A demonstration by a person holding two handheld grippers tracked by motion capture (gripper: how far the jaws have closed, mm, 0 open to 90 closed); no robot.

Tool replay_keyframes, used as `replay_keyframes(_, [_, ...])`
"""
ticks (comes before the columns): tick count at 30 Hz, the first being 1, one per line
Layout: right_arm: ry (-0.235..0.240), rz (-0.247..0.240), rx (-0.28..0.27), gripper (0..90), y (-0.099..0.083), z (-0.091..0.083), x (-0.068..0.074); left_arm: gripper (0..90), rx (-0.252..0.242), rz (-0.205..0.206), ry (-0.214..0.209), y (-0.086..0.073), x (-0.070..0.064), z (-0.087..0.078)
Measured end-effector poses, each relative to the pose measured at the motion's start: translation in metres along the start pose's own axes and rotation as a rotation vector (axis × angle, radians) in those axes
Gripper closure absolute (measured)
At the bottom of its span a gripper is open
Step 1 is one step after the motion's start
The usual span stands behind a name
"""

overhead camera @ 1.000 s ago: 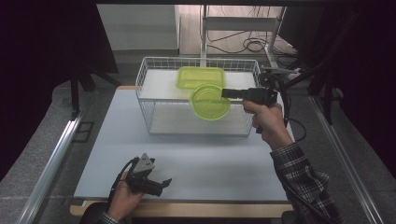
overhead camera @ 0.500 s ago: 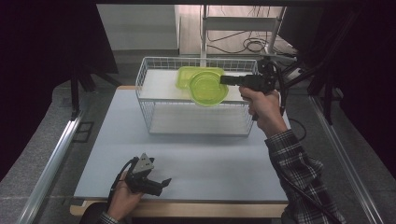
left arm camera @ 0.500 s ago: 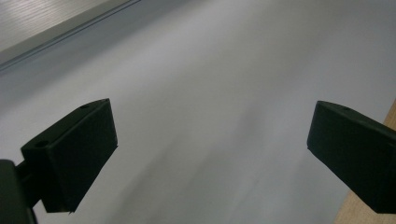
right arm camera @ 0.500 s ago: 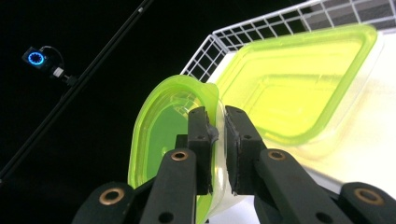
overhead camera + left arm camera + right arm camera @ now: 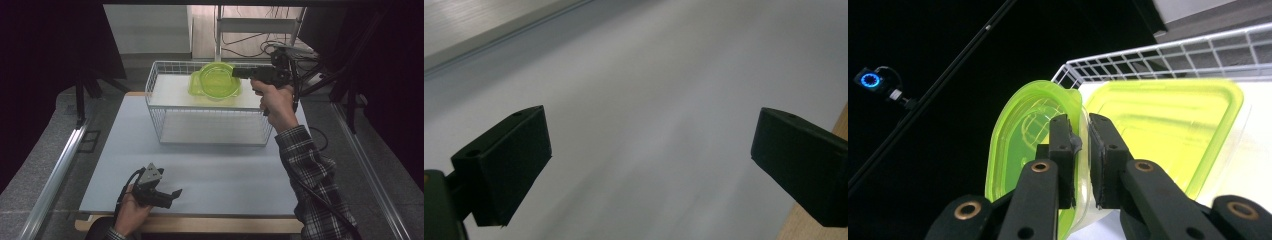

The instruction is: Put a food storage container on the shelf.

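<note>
Green lid [image 5: 1168,125] blurred; tabletop [image 5: 664,100] blurred w/ motion.

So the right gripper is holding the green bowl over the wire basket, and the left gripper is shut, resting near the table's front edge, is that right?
Not quite: the left gripper is open, not shut. The left gripper view shows its two jaws standing wide apart over the table with nothing between them. The rest holds: the right gripper is clamped on the green bowl's rim over the wire basket.

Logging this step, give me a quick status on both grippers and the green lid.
Right gripper shut on round green lid, held over wire basket. Left gripper open, idle at near table edge. Rectangular green lid lies beneath; otherwise unobstructed.
</note>
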State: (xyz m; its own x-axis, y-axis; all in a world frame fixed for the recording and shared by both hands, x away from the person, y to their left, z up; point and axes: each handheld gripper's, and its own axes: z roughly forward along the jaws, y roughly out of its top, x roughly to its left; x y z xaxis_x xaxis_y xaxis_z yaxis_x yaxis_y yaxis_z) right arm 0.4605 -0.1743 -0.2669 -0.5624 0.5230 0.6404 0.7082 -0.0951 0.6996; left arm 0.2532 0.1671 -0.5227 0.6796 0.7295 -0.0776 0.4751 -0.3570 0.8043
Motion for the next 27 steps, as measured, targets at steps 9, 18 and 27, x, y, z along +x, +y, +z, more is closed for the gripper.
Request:
replay_keyframes(9, [-0.056, 0.012, -0.028, 81.0, 0.014, 0.012, -0.004, 2.0, -0.041, -0.001, -0.014, 0.001, 0.001, -0.003])
replay_keyframes(18, [-0.098, 0.016, -0.035, 81.0, 0.023, 0.026, -0.008, 0.8, -0.098, -0.028, -0.009, 0.001, 0.004, -0.008])
replay_keyframes(27, [-0.190, -0.030, -0.025, 77.7, 0.027, 0.035, -0.006, 0.1, -0.083, -0.065, -0.024, 0.001, 0.006, -0.009])
